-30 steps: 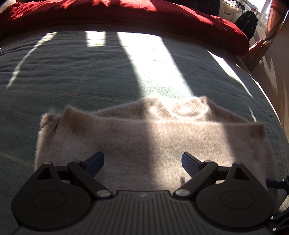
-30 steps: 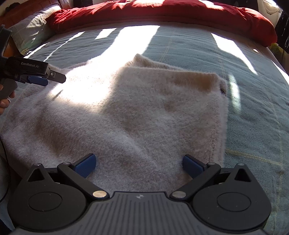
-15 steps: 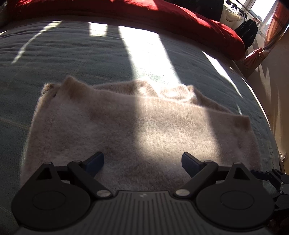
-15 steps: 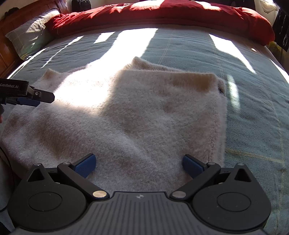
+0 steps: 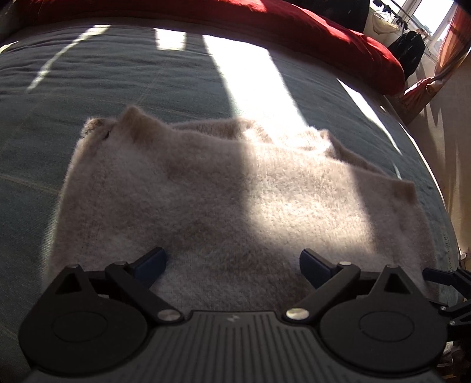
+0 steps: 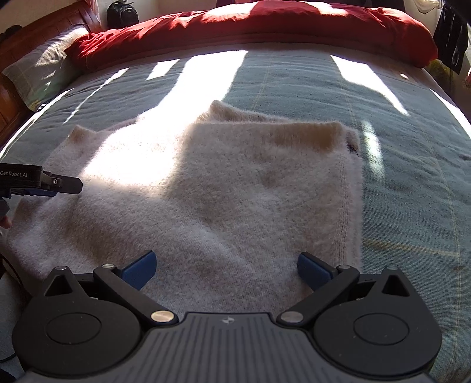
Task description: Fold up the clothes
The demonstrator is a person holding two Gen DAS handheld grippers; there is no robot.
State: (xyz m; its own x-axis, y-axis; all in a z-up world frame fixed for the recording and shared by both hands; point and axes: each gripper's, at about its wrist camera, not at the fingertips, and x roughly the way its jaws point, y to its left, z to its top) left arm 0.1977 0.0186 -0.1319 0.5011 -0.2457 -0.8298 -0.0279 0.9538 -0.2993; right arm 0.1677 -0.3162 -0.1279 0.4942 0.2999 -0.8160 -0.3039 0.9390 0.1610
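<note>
Both claws, left (image 5: 232, 262) and right (image 6: 226, 266), gaped wide and empty over the near edge of the fuzzy cream sweater (image 6: 235, 188), which lay half-folded on the bed (image 6: 412, 176), its long axis running claw to claw.

bed (image 6: 397, 165): grey-green cover, faint stitched lines, bright sun bands across it | red duvet (image 6: 265, 26): bunched along far edge | pillow (image 6: 38, 70): pale checked, far left corner by wooden headboard (image 6: 11, 59) | dark bag (image 6: 122, 14): behind headboard | dark garment (image 5: 407, 53): hanging near window, right
</note>
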